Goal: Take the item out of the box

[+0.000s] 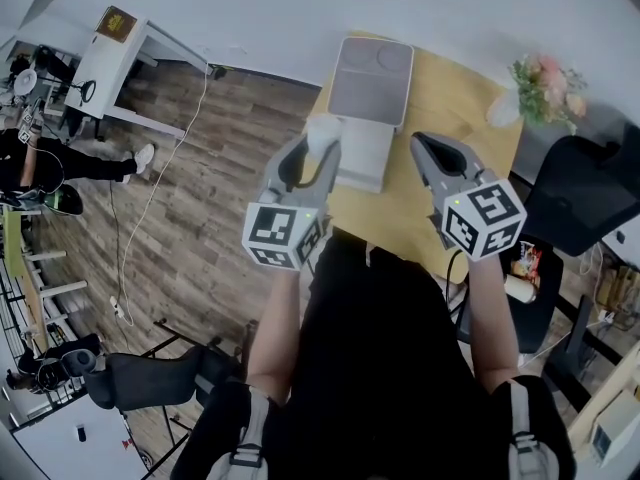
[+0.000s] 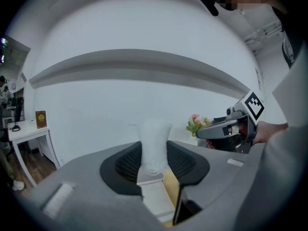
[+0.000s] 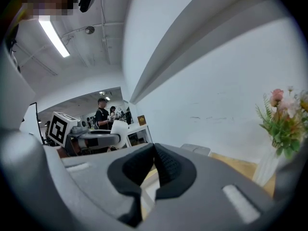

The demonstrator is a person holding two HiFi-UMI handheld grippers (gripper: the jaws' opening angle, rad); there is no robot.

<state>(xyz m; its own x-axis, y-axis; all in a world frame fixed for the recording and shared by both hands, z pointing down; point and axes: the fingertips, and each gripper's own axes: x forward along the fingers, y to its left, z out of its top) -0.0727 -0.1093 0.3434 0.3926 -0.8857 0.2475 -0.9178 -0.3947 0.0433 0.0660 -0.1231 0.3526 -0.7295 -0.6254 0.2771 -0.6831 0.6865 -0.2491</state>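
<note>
A white box (image 1: 362,154) lies on the wooden table (image 1: 455,93), its grey-lined lid (image 1: 370,78) folded back. My left gripper (image 1: 318,148) hangs over the box's left side, shut on a pale, translucent wrapped item (image 1: 322,131). In the left gripper view the item (image 2: 154,141) stands upright between the pads (image 2: 126,163), above the box (image 2: 156,198). My right gripper (image 1: 424,140) hovers over the table to the right of the box. Its jaws meet at the tips in the right gripper view (image 3: 154,150), with nothing between them.
A vase of pink flowers (image 1: 545,86) stands at the table's far right corner. A black chair (image 1: 585,193) is at the right. A white desk (image 1: 112,60) and a person (image 1: 45,163) are across the wooden floor at the left. A cable (image 1: 150,193) trails there.
</note>
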